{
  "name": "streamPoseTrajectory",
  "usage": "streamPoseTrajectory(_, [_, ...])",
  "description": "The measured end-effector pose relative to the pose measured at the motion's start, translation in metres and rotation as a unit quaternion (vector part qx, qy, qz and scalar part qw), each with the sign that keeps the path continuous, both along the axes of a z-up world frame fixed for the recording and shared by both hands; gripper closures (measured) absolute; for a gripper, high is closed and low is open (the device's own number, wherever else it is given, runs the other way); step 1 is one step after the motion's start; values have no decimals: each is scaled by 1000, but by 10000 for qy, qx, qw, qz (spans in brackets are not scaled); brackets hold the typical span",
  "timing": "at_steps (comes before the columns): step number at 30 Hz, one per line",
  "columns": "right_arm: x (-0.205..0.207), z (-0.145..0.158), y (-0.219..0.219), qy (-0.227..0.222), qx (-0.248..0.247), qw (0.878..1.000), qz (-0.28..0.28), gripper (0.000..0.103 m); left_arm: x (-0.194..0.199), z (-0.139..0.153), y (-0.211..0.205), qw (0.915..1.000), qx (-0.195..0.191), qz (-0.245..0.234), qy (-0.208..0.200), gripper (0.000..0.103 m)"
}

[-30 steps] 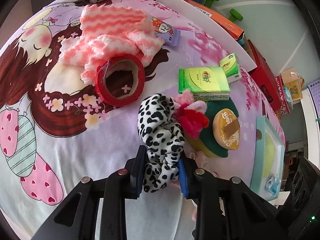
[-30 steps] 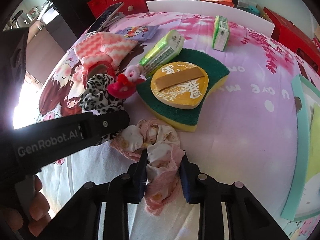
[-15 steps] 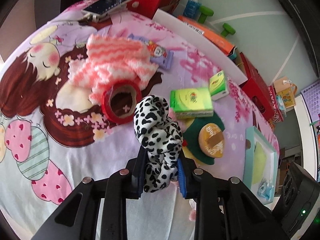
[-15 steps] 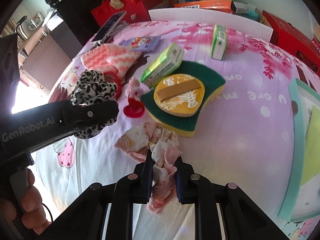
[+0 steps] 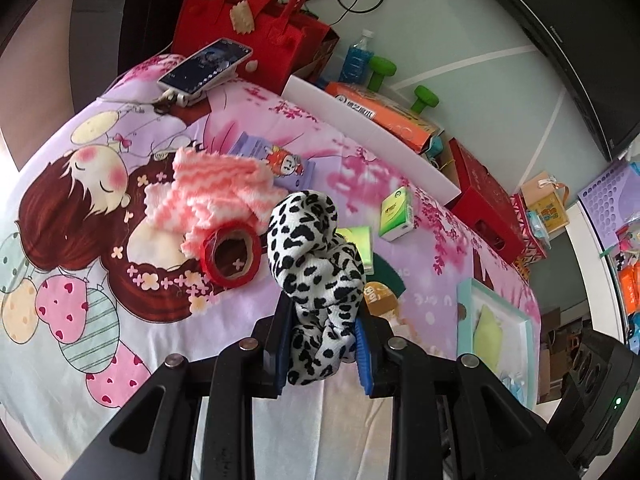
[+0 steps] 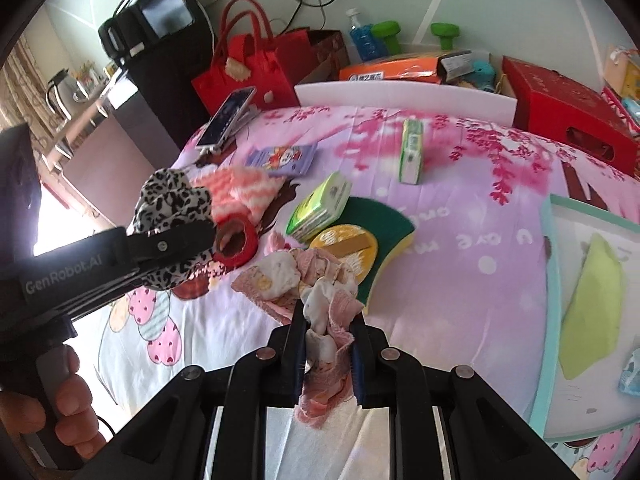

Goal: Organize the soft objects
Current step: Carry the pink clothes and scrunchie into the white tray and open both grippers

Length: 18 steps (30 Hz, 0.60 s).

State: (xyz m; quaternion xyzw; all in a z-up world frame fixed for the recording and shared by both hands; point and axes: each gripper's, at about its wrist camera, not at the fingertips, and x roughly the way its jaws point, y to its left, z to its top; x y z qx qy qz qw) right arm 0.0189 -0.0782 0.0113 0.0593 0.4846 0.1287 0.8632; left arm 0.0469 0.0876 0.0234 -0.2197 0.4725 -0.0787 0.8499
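Your left gripper [image 5: 322, 342] and right gripper [image 6: 327, 354] look alike: matte black angular arms, forked near the camera, each carrying round silver screw heads and ending in fingers [image 5: 364, 354] lined with ribbed blue pads. Seen from the right wrist, the left one shows grey "GenRobot.AI" lettering along its side, and your hand [image 6: 60, 408] wraps its grey handle.

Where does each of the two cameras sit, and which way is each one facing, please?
Left wrist: on the left gripper, looking down its fingers, shut on the leopard-print scrunchie, over the printed bedsheet.
Right wrist: on the right gripper, fingers shut on the pink cloth; the person's hand holds the left gripper at left.
Shared: scrunchie, red tape roll, striped towel, phone, red bag.
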Motion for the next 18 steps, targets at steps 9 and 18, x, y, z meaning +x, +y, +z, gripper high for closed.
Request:
streamPoseTrajectory(9, [1,10,-26,-157,-153,9988,-447,84,1,8,-30,9991,273,-307,-86,75])
streamPoseTrajectory(18, [2,18,-113,-220,-234,9845,-1727,84,-1,18,-109,9895,579,-1294,-264,74])
